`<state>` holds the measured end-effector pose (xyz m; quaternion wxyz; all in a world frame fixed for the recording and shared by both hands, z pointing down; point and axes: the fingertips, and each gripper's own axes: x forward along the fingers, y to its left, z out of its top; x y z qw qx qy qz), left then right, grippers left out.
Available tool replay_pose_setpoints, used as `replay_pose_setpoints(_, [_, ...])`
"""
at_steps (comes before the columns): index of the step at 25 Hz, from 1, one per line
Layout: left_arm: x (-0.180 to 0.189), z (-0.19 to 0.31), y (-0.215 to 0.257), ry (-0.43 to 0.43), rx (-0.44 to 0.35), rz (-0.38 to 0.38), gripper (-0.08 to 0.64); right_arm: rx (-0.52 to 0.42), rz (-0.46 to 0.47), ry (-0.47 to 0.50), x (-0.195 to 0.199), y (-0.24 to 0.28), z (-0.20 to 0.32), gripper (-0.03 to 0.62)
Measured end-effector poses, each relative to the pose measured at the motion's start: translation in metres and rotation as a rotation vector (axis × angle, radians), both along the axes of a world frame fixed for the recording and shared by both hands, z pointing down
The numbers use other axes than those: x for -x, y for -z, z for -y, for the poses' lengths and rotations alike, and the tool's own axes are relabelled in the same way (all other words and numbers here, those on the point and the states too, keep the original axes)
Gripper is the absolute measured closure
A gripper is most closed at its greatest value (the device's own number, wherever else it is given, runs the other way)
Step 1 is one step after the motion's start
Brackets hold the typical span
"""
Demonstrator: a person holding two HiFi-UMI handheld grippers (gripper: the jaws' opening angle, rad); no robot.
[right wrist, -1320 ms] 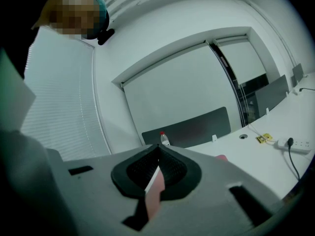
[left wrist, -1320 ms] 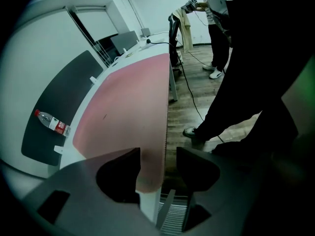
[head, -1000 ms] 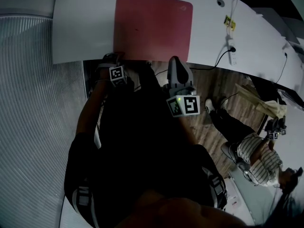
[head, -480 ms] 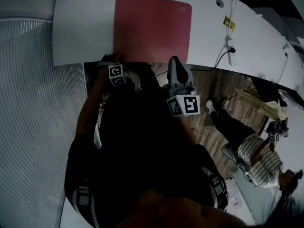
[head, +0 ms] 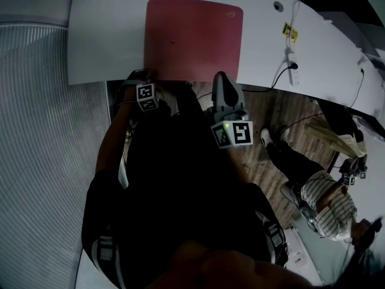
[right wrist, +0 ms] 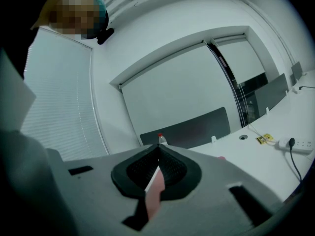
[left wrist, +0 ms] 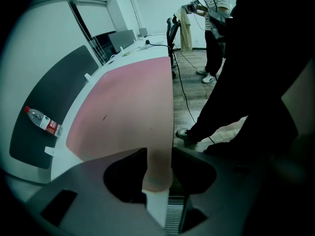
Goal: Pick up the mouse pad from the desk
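Observation:
A pink mouse pad (head: 192, 38) lies on the white desk (head: 102, 35), its near edge along the desk's front edge. My left gripper (head: 147, 77) points steeply down at the pad's near-left corner. In the left gripper view the pad (left wrist: 128, 107) runs away from the left gripper (left wrist: 159, 151). Its jaws have just been closing, with the pad's corner and the desk edge between them and a gap still showing. My right gripper (head: 221, 78) sits at the pad's near-right edge. In the right gripper view the right gripper (right wrist: 158, 167) is shut on a thin pink sliver of the pad (right wrist: 154, 193).
A water bottle (left wrist: 43, 122) stands against the dark panel behind the desk. A power strip (head: 293, 59) with its cable and a yellow tag (head: 290, 29) lie on the desk to the right. Another person (head: 325, 197) stands on the wooden floor at the right.
Both grippers stay at the pad's near edge. The person at the right has shifted a little.

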<state>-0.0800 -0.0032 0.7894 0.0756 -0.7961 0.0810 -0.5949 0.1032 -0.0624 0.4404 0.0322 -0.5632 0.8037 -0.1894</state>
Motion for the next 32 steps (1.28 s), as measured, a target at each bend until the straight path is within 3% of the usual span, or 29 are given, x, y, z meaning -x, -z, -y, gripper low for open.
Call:
replay_pose_setpoints(15, [-0.004,0.001,0.000,-0.024,0.030,-0.033,0.473,-0.004,0.002,-0.004,0.005,-0.008,0.006,0.592])
replay_pose_setpoints(18, [-0.005,-0.001,-0.001,-0.015,0.042,-0.050,0.512,-0.004,0.003,-0.005,0.005,-0.010,0.008,0.592])
replay_pose_setpoints(32, [-0.009,0.008,0.008,0.046,0.069,-0.134,0.545,0.003,-0.001,0.012,0.014,-0.017,0.015,0.591])
